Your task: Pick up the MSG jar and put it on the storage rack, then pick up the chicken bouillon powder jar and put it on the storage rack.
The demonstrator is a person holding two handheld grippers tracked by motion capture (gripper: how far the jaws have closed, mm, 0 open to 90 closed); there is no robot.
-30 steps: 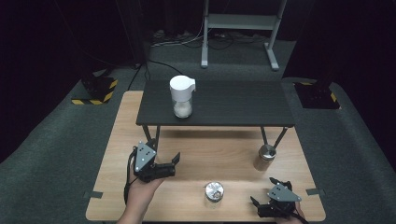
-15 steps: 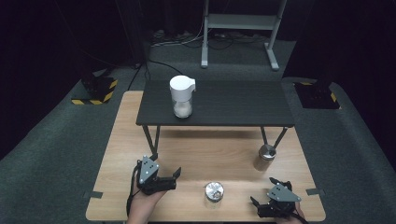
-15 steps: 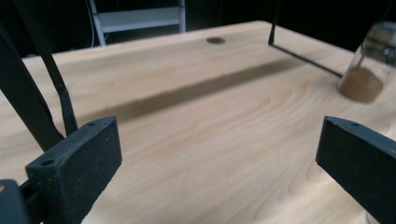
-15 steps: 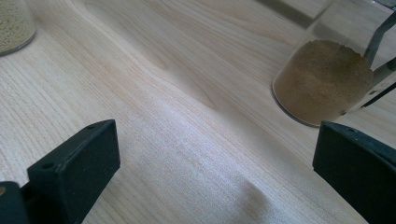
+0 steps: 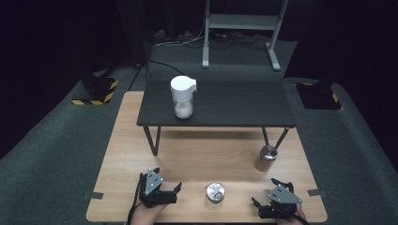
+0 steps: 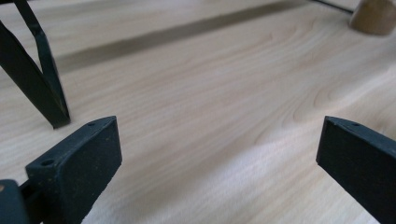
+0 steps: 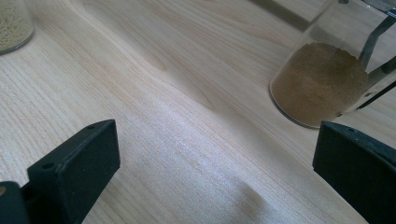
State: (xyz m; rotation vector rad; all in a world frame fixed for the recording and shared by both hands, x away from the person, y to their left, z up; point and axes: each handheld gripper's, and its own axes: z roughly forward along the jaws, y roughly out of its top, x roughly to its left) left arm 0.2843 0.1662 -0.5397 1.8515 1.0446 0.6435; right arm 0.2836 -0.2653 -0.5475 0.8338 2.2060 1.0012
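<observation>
My left gripper [image 5: 168,182] rests low over the wooden table [image 5: 126,140] near its front left, open and holding nothing. In the left gripper view its jaws [image 6: 219,135] stand wide apart over bare wood. My right gripper [image 5: 265,191] sits at the front right, open too, with bare wood between its jaws [image 7: 215,140]. A small jar with a shiny lid [image 5: 215,192] stands between the two grippers. A glass jar of brown powder [image 7: 322,84] with a metal lid [image 5: 267,152] stands beyond the right gripper.
A low black table [image 5: 244,105] stands on the wooden one and bears a white lidded container [image 5: 183,96]. Its leg [image 6: 42,79] is close ahead of the left gripper. A jar of yellowish grains [image 7: 14,23] shows at the right gripper view's far left.
My left gripper has drawn back toward the table's front edge and a little to the right. The right gripper has stayed in place.
</observation>
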